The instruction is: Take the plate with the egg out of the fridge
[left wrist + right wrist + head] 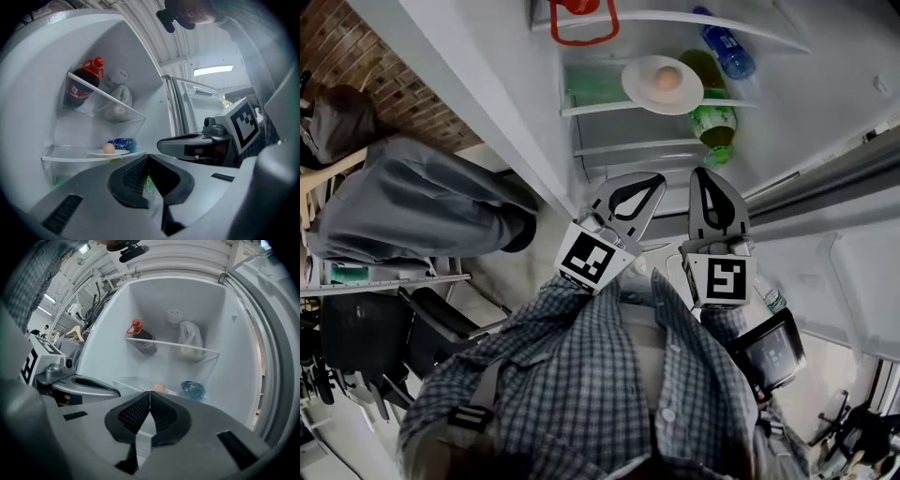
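Head view, egg (668,80) on white plate (639,90) on fridge shelf (591,89), left tongs (649,182) and right tongs (705,173) both closed, empty.

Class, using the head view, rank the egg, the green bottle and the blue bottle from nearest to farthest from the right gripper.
1. The green bottle, just ahead of the right gripper, lowest.
2. The egg, on the plate, further in.
3. The blue bottle, beyond the plate, rightward.

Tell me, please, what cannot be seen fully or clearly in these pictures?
Plate: right gripper view, mostly hidden by the right gripper.
Red-capped bottle: head view, cut by the top edge.
Bag: left gripper view, blurred; contents unclear.
Blue bottle: label too small.
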The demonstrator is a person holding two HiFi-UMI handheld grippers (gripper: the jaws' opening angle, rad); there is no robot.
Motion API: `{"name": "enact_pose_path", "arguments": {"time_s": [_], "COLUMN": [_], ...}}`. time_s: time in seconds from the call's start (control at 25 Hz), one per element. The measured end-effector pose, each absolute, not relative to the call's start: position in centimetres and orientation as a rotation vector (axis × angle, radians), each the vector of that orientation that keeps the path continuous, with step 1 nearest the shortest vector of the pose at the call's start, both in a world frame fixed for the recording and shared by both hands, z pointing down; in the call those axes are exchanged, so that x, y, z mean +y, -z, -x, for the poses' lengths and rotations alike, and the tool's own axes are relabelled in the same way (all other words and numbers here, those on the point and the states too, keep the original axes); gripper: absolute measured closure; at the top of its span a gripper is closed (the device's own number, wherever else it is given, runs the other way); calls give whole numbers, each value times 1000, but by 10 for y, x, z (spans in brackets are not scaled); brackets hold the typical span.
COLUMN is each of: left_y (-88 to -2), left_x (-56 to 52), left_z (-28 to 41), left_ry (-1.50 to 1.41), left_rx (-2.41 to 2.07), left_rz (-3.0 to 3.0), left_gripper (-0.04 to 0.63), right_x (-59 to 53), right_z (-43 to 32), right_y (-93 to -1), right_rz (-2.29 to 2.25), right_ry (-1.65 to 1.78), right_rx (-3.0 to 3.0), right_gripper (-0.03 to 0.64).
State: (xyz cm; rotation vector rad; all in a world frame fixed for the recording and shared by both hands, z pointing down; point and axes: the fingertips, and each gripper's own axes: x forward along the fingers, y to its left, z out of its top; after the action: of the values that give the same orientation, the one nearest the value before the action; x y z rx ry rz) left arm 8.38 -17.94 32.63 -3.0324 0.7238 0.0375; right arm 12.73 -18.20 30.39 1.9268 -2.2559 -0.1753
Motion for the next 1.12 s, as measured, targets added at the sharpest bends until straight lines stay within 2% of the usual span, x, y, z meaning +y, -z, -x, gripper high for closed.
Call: {"name": "enact_pose_path", "arguments": {"time_s": [0.6, 0.76, 1.12], "left_y": [-338, -340, -345], "left_x": [-248, -254, -266], "left_z": [-109, -106, -93], "left_ry": [-127, -166, -266], "left_rx": [1000, 1053, 1193], "left_rz": [3097, 3115, 3208], "left_gripper": [588, 588, 588], "right_x": [-268, -279, -295], "right_z": [-152, -150, -134], "right_y": [-331, -343, -350], "right_rz": [-1318, -1218, -1058], "right_ry": [758, 803, 996], "right_rx": [-1825, -1735, -1603], "right_gripper": [609, 548, 545]}}
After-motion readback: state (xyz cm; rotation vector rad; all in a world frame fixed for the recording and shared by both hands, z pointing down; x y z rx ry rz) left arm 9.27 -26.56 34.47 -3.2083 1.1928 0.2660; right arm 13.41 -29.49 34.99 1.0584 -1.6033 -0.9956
